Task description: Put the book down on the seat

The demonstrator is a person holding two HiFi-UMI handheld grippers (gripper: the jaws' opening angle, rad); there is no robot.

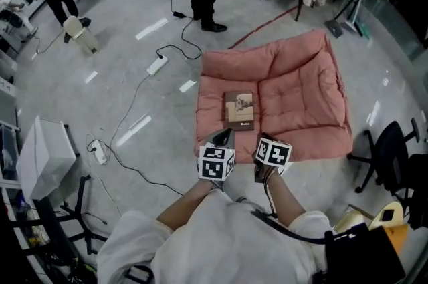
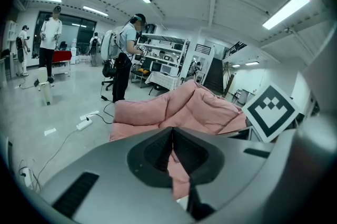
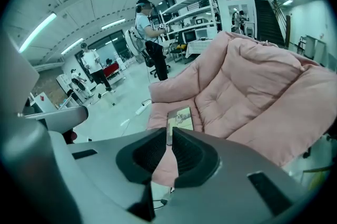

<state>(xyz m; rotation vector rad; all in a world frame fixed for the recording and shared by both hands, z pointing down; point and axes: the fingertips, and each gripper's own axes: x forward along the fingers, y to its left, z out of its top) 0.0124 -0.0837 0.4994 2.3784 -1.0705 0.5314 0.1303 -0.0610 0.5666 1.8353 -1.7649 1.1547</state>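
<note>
Pink seat (image 1: 301, 95) holds book (image 1: 239, 110).

From here the seat cushion (image 1: 301, 95) reads as soft pink cloth, matt and quilted into puffy panels. The book (image 1: 239, 109) lying on it has a smooth brown paper cover with little shine. Around the seat cushion the floor (image 1: 120, 42) is hard, grey and glossy, and I see the ceiling lights mirrored in it. Left of the cushion, the power strip (image 1: 156, 65) looks like white plastic. My left gripper (image 2: 172, 130) and right gripper (image 3: 170, 130) have smooth, matt grey plastic shells with darker ribbed pads (image 3: 150, 152) inside.
</note>
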